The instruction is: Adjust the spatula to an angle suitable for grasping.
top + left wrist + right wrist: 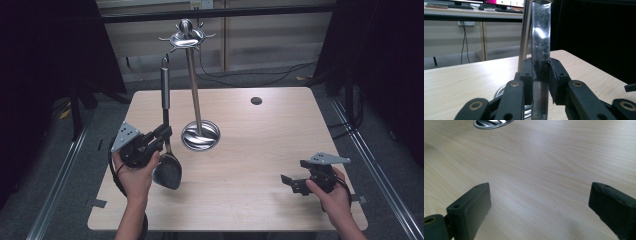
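My left gripper point(161, 136) is clamped on the ladle point(167, 150), the jaws pinching its shaft just below the steel handle, so the utensil stands almost upright with the handle pointing up and the dark bowl hanging low over the wooden table point(250, 150), near its front left part. From my left gripper view the black pads point(527, 75) press the shaft point(540, 75) from both sides, with the shiny handle point(541, 32) rising straight above them. I take the utensil stand point(195, 90) as my landmark: its round steel base point(200, 135) sits just right of my left gripper, its slim pole rises close beside the ladle handle, and its ring of hooks point(186, 37) spreads at the top, above the tip of the handle. In my left gripper view that pole point(524, 32) stands just left of the handle, nearly touching it. My right gripper point(292, 182) rests low over the table, well apart from the stand, toward the front right, with its jaws spread wide and nothing between them. In my right gripper view bare wood lies between the two pads point(474, 205), and the rim of the stand's base point(492, 123) peeks in at the top edge.
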Tool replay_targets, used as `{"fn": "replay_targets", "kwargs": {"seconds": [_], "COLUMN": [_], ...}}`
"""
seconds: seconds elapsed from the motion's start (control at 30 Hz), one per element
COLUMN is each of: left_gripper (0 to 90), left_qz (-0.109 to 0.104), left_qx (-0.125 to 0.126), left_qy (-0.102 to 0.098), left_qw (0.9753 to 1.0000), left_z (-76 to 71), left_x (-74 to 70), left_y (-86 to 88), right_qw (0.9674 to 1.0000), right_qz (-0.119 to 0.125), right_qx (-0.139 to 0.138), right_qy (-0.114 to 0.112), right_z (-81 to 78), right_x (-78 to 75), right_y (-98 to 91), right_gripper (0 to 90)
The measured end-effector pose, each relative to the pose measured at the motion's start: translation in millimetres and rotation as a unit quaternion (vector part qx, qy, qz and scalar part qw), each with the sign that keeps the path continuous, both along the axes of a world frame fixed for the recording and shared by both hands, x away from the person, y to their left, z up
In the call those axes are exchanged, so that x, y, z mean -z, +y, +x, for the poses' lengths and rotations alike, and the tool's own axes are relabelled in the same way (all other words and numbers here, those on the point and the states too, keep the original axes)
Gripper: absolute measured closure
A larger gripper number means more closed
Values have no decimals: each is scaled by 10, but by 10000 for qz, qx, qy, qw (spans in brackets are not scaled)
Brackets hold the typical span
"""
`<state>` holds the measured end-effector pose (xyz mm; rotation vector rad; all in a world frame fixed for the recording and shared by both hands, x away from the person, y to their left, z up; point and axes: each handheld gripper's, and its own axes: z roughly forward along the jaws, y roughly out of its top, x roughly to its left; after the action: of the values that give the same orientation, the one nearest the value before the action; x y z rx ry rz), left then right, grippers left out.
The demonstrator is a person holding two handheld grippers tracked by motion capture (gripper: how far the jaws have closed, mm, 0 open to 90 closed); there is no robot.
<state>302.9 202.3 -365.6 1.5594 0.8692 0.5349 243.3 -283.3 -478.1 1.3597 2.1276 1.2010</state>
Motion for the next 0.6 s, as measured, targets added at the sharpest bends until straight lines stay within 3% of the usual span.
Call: {"fn": "replay_targets", "kwargs": {"seconds": [0.6], "left_gripper": [754], "left_qz": [35], "left_qx": [62], "left_qy": [-70], "left_qw": [10000], "left_z": [99], "left_x": [-111], "left_y": [-53], "right_qw": [10000], "right_qz": [-28], "right_qx": [-22], "right_qy": [-2], "right_z": [0], "right_x": [2], "right_y": [9], "right_gripper": [40]}}
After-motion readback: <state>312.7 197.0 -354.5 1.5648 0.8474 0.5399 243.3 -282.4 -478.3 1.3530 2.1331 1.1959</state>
